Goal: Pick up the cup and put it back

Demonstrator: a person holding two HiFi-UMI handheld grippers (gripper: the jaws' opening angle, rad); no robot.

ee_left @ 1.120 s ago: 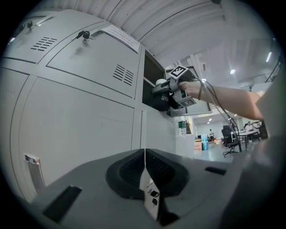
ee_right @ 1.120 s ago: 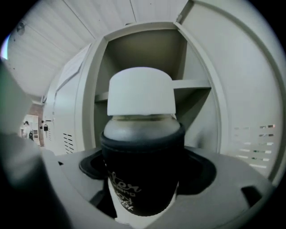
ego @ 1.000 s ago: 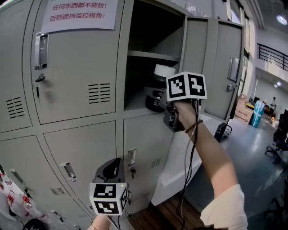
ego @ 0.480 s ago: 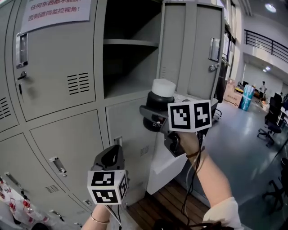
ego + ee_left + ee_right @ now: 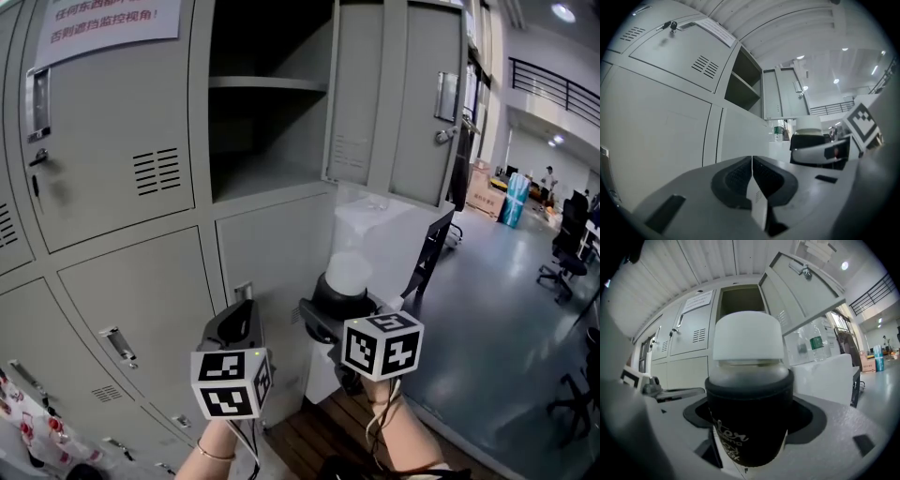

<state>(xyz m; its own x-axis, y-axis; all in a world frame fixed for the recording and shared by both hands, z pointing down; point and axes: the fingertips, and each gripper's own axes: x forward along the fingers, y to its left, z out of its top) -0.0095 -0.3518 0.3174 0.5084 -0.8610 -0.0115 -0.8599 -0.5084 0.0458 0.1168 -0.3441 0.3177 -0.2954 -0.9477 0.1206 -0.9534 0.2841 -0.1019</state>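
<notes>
Evidently the pick-up is done, with the right tool clamped round the cup, holding it outside the open locker (below its bare compartment) and the left tool pinched closed on nothing, so putting it back remains.

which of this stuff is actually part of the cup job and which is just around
Job:
cup, clamped in the right gripper
open locker, likely where the cup goes back

Just around:
left gripper, shut on nothing
closed lockers
notice
white box
bottle
</notes>
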